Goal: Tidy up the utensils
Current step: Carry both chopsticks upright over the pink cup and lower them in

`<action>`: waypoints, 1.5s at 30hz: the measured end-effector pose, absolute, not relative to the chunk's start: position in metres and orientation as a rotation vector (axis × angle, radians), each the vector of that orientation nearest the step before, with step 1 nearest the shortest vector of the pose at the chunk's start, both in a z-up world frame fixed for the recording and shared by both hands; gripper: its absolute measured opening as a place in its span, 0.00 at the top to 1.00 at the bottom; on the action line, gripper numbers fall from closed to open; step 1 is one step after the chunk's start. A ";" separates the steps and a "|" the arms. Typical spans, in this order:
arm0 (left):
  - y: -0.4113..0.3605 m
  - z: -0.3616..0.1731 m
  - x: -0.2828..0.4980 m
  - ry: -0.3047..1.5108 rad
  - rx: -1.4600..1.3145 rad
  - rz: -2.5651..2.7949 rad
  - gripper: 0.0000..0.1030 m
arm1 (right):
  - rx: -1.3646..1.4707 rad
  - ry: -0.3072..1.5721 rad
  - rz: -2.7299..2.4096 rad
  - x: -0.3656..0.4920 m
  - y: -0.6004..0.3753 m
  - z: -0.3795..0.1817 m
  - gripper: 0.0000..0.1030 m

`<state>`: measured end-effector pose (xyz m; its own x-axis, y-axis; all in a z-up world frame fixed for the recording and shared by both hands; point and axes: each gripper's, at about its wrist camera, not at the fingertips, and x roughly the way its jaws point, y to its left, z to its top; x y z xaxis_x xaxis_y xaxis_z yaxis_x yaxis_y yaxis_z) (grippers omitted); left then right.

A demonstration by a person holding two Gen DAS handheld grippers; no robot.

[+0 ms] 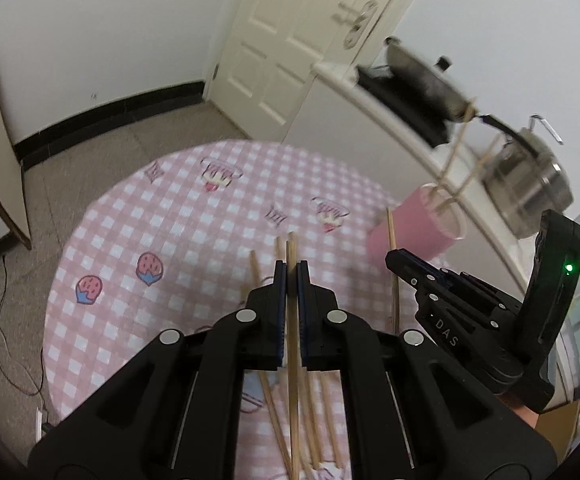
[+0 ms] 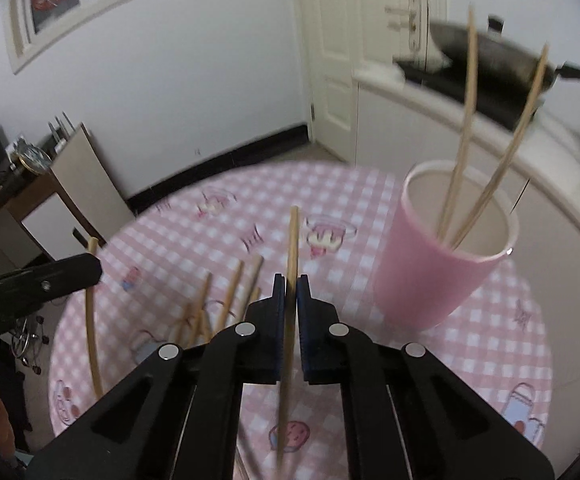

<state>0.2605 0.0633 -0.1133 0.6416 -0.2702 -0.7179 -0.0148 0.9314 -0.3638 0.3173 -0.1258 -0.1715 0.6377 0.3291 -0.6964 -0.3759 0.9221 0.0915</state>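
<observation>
Wooden chopsticks (image 1: 292, 320) (image 2: 290, 320) sit pinched between both grippers' closed fingers (image 1: 280, 300) (image 2: 278, 300).

White letters "DAS" stand on the black side of the right tongs (image 1: 395, 258), seen from the left wrist; nothing else is legible

blurred wok (image 2: 489, 56), chopstick (image 2: 286, 360) cut off below

Surface: round table (image 2: 489, 360) under a pink-and-white checked cloth with cartoon prints.
Upright item: pink cup (image 2: 441, 264), near the far right edge.
Loose items: wooden chopsticks (image 2: 230, 296) lying scattered, near side.
</observation>
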 end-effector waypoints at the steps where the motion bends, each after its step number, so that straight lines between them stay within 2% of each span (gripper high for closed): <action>1: 0.060 -0.105 0.256 0.847 -0.349 -0.158 0.95 | -0.065 0.758 0.404 0.311 -0.127 -0.164 0.96; 21: -0.019 0.009 0.193 0.484 -0.175 -0.210 0.95 | -0.004 0.437 0.397 0.211 -0.194 -0.059 0.96; 31: -0.050 0.035 0.225 0.283 -0.163 -0.170 0.95 | 0.013 0.345 0.354 0.227 -0.224 -0.027 0.96; 45: -0.091 0.036 0.311 0.178 -0.165 -0.105 0.94 | 0.042 0.225 0.294 0.287 -0.243 -0.012 0.96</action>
<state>0.3114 -0.0908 0.0365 0.9788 -0.1184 -0.1669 0.0893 0.9810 -0.1720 0.2871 -0.2431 -0.0118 0.9322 0.2920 -0.2137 -0.2827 0.9564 0.0735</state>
